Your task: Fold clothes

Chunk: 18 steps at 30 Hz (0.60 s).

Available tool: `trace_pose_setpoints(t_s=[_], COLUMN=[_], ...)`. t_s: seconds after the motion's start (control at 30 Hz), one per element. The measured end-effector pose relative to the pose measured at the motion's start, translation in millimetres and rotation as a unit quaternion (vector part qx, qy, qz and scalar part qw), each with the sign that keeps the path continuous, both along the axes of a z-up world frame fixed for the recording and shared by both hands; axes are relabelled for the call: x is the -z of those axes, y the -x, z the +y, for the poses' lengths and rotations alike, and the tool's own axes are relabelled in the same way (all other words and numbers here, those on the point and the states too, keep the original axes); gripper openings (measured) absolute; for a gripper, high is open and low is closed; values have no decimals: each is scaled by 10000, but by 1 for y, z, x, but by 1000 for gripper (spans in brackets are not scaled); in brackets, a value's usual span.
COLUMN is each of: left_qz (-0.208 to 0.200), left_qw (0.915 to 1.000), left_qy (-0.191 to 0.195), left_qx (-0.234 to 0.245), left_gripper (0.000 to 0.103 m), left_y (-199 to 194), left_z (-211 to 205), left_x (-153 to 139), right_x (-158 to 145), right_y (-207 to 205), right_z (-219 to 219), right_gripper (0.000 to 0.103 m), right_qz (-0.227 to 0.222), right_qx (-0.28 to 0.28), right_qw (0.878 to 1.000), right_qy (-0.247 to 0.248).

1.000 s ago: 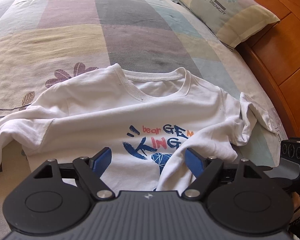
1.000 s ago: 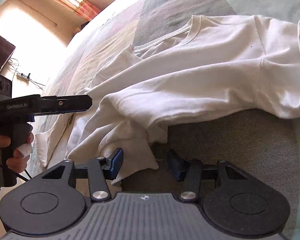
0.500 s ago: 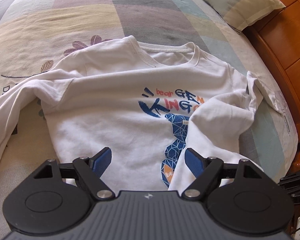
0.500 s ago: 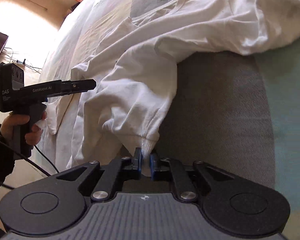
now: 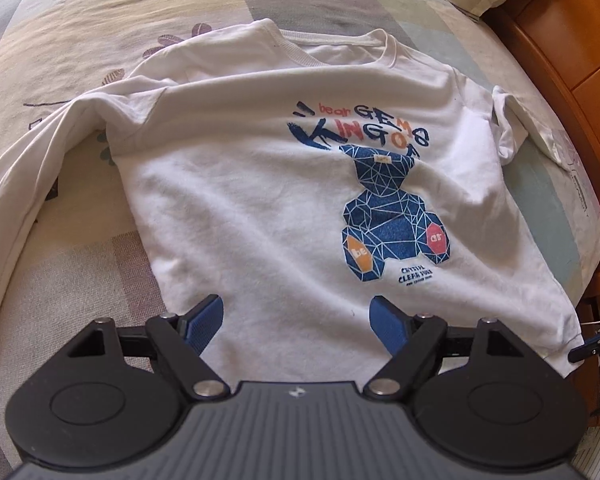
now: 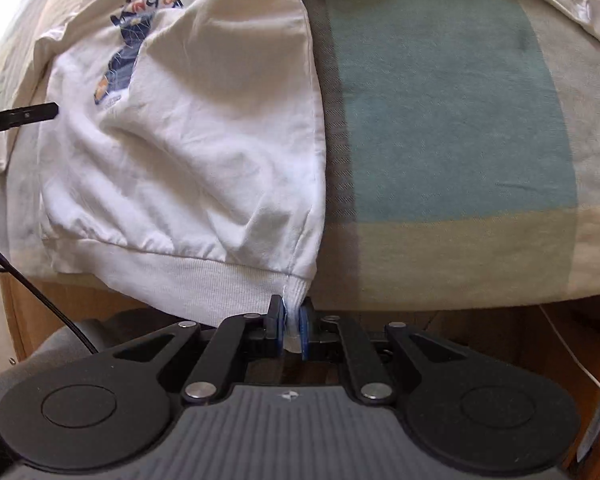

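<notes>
Right gripper clenched on sweatshirt hem, left gripper released, far sleeve cut off.

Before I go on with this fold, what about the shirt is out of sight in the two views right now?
- Left wrist view: the near hem of the white shirt is hidden behind the left tool.
- Left wrist view: the long sleeve runs off the left edge.
- Right wrist view: the collar is cut off at the top; the right tool covers the pinched corner.
</notes>
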<state>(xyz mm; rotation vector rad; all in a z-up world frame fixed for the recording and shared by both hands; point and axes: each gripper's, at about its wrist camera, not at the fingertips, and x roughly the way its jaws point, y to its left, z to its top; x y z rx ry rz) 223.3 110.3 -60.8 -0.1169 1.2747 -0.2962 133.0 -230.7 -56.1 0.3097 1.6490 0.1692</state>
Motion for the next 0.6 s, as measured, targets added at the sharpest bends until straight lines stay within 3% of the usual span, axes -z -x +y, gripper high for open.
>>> trace_pose_setpoints(t_s=[0.1,0.2,0.4,0.6], left_qz=[21,-76,-181,-196], left_qw=[9999,9994,9966,9952], left_qy=[-46,-117,-55,45], left_qx=[-89,-310,-801,-963], left_gripper=[80,80,80,80], left_y=[4,6,-6,-7], left_z=[6,18,39,39], left_x=[1,-1,3,6], right_x=[4,-3,-26,4], right_y=[9,0,-45,-117], right_z=[-7,-2,-12,-19], right_gripper=[13,17,21,31], right_qz=[281,6,-1118,-1819], right_qx=[-75,-36,211,599], right_qw=[9992,9992,9927,9811], right_qy=[278,400,411,285])
